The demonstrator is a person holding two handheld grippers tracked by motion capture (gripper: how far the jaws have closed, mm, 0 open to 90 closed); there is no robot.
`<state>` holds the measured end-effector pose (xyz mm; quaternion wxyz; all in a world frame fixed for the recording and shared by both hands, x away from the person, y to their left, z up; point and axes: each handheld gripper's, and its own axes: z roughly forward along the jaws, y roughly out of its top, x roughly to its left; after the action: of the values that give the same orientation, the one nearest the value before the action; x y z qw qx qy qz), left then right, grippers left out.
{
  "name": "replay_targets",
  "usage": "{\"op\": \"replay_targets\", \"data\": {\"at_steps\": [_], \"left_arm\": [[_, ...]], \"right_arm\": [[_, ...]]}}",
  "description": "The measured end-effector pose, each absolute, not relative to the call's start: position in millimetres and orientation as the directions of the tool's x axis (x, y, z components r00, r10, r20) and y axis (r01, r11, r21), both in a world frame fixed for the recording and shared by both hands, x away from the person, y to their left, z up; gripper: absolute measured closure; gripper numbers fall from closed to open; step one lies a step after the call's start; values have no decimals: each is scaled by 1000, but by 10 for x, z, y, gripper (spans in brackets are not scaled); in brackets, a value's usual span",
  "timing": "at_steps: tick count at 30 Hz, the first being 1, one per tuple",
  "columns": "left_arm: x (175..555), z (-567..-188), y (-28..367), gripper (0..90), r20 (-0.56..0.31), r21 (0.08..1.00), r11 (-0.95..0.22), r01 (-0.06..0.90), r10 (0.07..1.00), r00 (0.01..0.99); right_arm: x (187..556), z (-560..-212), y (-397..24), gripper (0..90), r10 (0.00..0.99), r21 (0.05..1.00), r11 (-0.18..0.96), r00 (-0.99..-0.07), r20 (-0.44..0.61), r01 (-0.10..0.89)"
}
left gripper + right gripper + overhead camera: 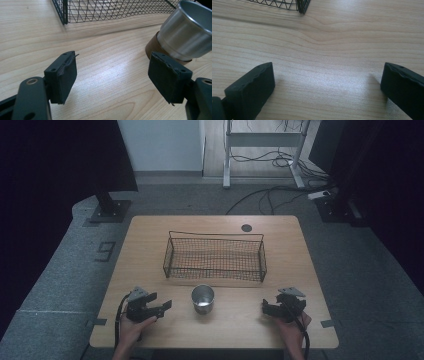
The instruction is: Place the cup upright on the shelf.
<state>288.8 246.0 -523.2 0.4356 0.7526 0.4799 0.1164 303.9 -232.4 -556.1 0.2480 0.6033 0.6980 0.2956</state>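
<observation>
A shiny metal cup (203,298) stands upright near the table's front edge, between my two grippers. In the left gripper view the cup (185,35) rises at the upper right on a brown base, just beyond the right jaw. My left gripper (162,307) rests low over the table left of the cup, open, with bare wood between its jaws (112,75). My right gripper (267,307) sits right of the cup, also open over bare wood (328,85). A black wire basket (215,257) stands empty behind the cup.
The wooden table (150,235) has a dark round grommet (246,227) at its far edge. The basket's corner (63,12) is ahead of the left gripper, and its other corner (300,6) ahead of the right. Cables and stand legs lie on the floor beyond.
</observation>
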Motion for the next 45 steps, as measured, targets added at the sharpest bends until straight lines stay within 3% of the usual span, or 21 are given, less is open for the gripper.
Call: {"op": "replay_targets", "data": {"at_steps": [24, 45], "left_arm": [[2860, -5136, 2599, 183, -266, 781, -114, 614, 829, 493], [2731, -4861, 2456, 152, -296, 810, -116, 576, 766, 570]], "right_arm": [[2960, -5557, -2370, 42, 995, 722, 60, -100, 13, 689], [2948, -5555, -2369, 59, 994, 725, 66, -107, 11, 685]]}}
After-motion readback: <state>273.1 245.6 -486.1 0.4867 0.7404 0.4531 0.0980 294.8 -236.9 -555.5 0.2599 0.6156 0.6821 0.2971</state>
